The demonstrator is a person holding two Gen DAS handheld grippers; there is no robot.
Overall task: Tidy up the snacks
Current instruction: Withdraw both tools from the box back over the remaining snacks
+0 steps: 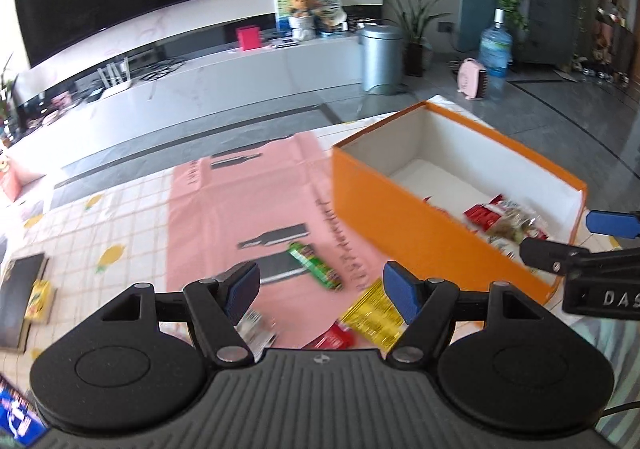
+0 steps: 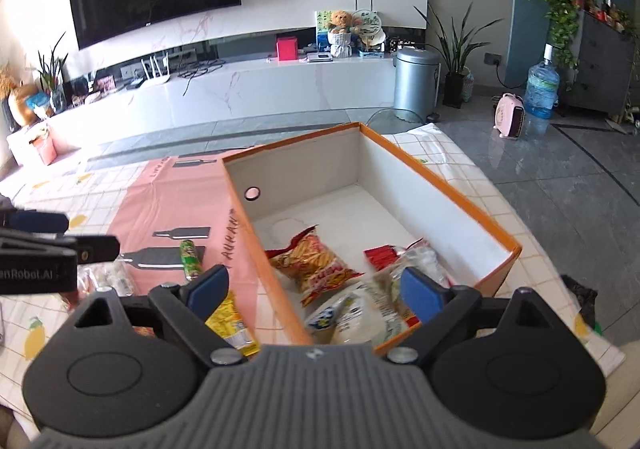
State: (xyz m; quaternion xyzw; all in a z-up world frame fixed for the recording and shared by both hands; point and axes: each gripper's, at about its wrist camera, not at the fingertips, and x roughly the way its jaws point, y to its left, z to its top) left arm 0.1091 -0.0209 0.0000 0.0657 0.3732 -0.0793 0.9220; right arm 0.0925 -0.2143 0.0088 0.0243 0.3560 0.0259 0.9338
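Snacks are split between two places: some already lie in the orange box [image 2: 400, 185], while others wait on the pink sheet [image 1: 248, 209] on the table [image 1: 120, 217]. The left hand-held gripper [image 1: 318, 291] hovers low in its frame with its blue pads apart and nothing between them; just beyond and below it lie a green packet [image 1: 316, 267], a yellow packet [image 1: 374, 315], a red packet [image 1: 332, 339] and a pale wrapper [image 1: 256, 329]. The right hand-held gripper [image 2: 316, 291] also stands apart and empty, over the near end of the box, above a striped red-yellow bag [image 2: 316, 263], a white bag [image 2: 360, 313] and a small red packet [image 2: 382, 255].

The loose packets lie close together, so a closing grip may well catch two at once or pinch only a slippery wrapper edge and drop it. The two grippers are also near each other at the box's corner, and a careless swing could knock them together or shove the box.

The near packets are partly cut off by the left gripper's body, their print is blurred, and the box's near corner is hidden behind the right gripper.
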